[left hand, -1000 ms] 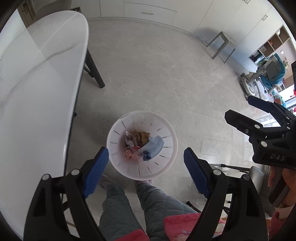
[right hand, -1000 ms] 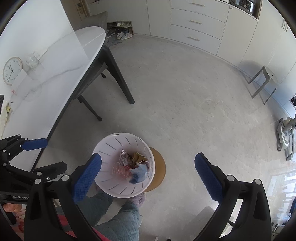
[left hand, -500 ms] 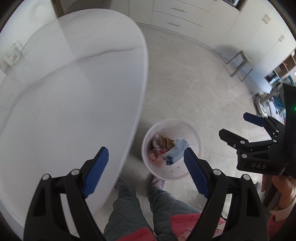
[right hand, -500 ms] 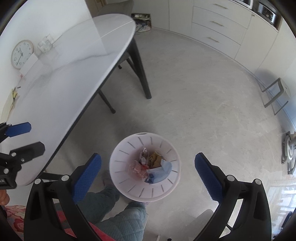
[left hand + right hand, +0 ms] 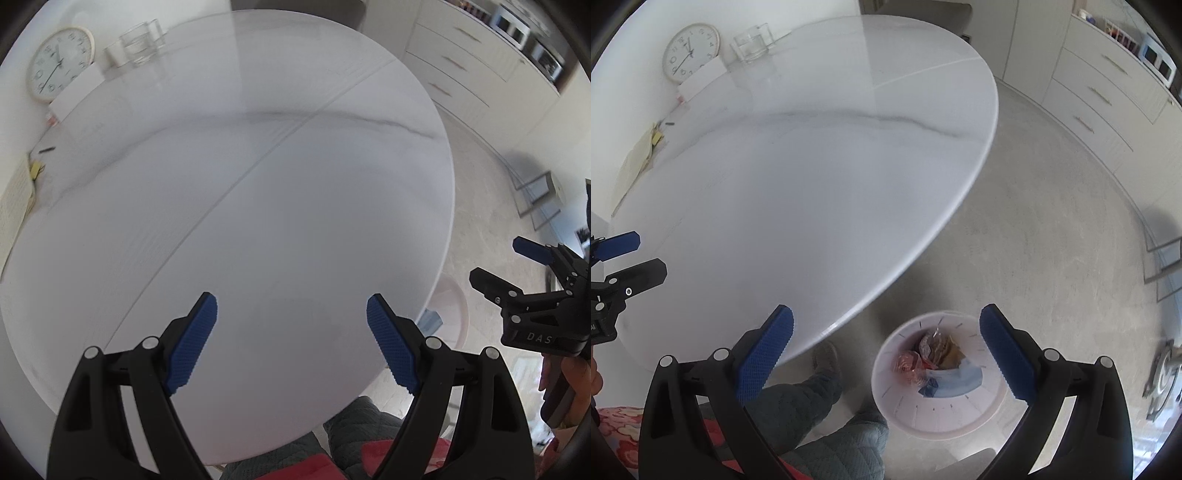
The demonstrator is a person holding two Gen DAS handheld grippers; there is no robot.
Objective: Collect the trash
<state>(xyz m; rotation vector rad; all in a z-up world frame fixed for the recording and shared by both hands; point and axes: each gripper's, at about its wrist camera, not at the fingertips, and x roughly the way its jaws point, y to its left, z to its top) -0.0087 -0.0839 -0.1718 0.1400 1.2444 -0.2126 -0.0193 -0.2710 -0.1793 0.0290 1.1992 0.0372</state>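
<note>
A white slotted waste bin stands on the floor beside the table, holding crumpled wrappers and a blue face mask. My right gripper hangs open above the bin and the table's edge, with nothing between its blue pads. My left gripper is open too, over the bare white marble tabletop. In the left wrist view only a sliver of the bin shows past the table rim, and the right gripper appears at the far right.
A wall clock, a glass container and some papers sit along the table's far and left side. The person's quilted trouser legs stand beside the bin. Cabinets with drawers line the back right; a metal stool stands right.
Both grippers swung from above the bin toward the table and rolled; the tabletop now fills the left view. The bin slid to the right edge there. Jaws stayed open.
</note>
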